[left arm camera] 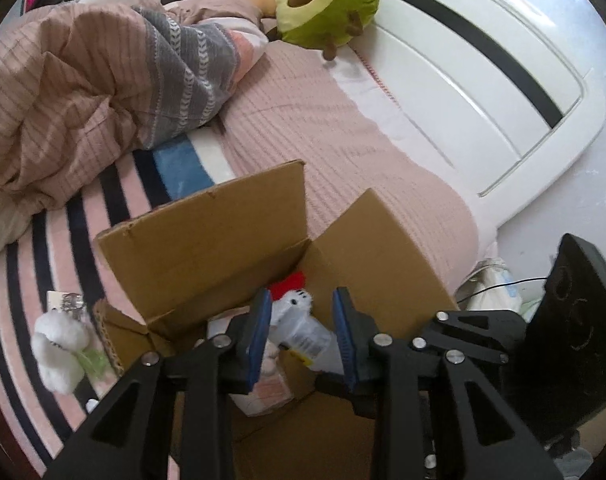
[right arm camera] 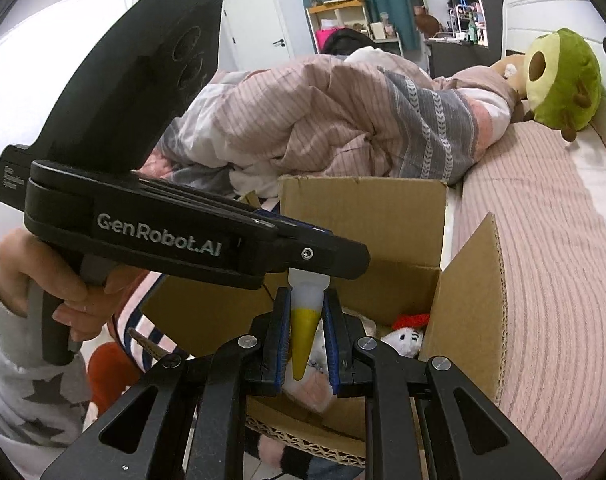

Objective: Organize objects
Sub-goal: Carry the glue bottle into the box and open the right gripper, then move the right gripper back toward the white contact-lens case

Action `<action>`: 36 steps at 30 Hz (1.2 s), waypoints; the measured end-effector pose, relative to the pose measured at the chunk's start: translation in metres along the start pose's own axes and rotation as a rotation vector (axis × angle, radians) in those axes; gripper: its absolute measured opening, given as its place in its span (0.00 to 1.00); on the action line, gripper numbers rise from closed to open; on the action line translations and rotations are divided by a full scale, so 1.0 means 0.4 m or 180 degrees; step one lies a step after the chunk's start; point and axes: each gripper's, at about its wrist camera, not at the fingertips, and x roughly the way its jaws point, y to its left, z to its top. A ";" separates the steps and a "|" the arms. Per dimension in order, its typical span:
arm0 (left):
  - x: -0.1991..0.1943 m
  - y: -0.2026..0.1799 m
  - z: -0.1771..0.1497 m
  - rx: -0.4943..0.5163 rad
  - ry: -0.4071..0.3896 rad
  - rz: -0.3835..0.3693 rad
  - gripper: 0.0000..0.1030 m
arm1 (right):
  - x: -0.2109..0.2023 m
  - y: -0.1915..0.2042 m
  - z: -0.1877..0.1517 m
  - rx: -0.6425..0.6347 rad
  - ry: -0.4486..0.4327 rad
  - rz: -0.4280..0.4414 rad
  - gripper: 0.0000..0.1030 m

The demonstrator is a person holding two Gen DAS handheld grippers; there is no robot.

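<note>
My right hand-held gripper [right arm camera: 306,334] is clamped on a small squeeze bottle [right arm camera: 305,308], its blue pads pressed against the white body and the yellow cone tip, which points back toward my camera. I hold it over the open cardboard box [right arm camera: 469,300] that sits on the bed [right arm camera: 551,264]. Down in the box lies a white plush with a red bow [right arm camera: 407,330] (a cat face, as far as I can tell), beside something soft and pink.

My left hand-held gripper [left arm camera: 303,334] reaches in from the left and crosses right above the bottle, so it blocks much of the right camera's sight of the box's far wall. In its own view its pads stand apart, with a clear-wrapped item in the box showing between them; I cannot tell whether they touch it.

A small white plush toy [left arm camera: 59,346] lies on the striped blanket [left arm camera: 31,280] just left of the box. Farther off, a rumpled pink duvet [left arm camera: 71,92] is heaped, and an avocado plush [left arm camera: 327,4] leans on the white headboard [left arm camera: 475,72].
</note>
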 end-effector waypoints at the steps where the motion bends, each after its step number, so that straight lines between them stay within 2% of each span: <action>1: 0.000 -0.001 -0.001 0.0001 0.0006 0.0041 0.43 | 0.000 0.000 0.000 0.0005 0.0025 -0.0042 0.11; 3: -0.006 -0.009 -0.002 0.0024 -0.0014 0.0082 0.57 | 0.001 0.002 0.000 -0.0006 0.0047 -0.0089 0.13; 5: -0.018 -0.021 -0.004 0.0076 -0.0048 0.0167 0.69 | 0.000 0.005 -0.002 -0.0010 0.0071 -0.0140 0.27; 7: -0.033 -0.031 -0.007 0.0143 -0.0091 0.0271 0.73 | -0.002 0.009 -0.004 -0.0019 0.0059 -0.0167 0.33; 9: -0.053 -0.030 -0.011 0.0157 -0.0127 0.0309 0.79 | -0.003 0.012 -0.006 -0.0029 0.0054 -0.0170 0.34; 15: -0.124 -0.007 -0.044 0.0091 -0.0279 0.0319 0.84 | -0.019 0.024 -0.009 0.0037 -0.0049 -0.0131 0.35; 21: -0.214 0.047 -0.108 -0.0042 -0.0524 0.0445 0.87 | -0.033 0.087 -0.005 0.0003 -0.0249 0.0075 0.36; 30: -0.331 0.198 -0.242 -0.0357 -0.0800 0.0663 0.87 | 0.005 0.273 0.016 -0.0262 -0.0297 0.0420 0.36; 36: -0.393 0.316 -0.367 -0.0553 -0.1014 0.0779 0.89 | 0.063 0.399 -0.020 -0.0412 -0.0327 0.0544 0.36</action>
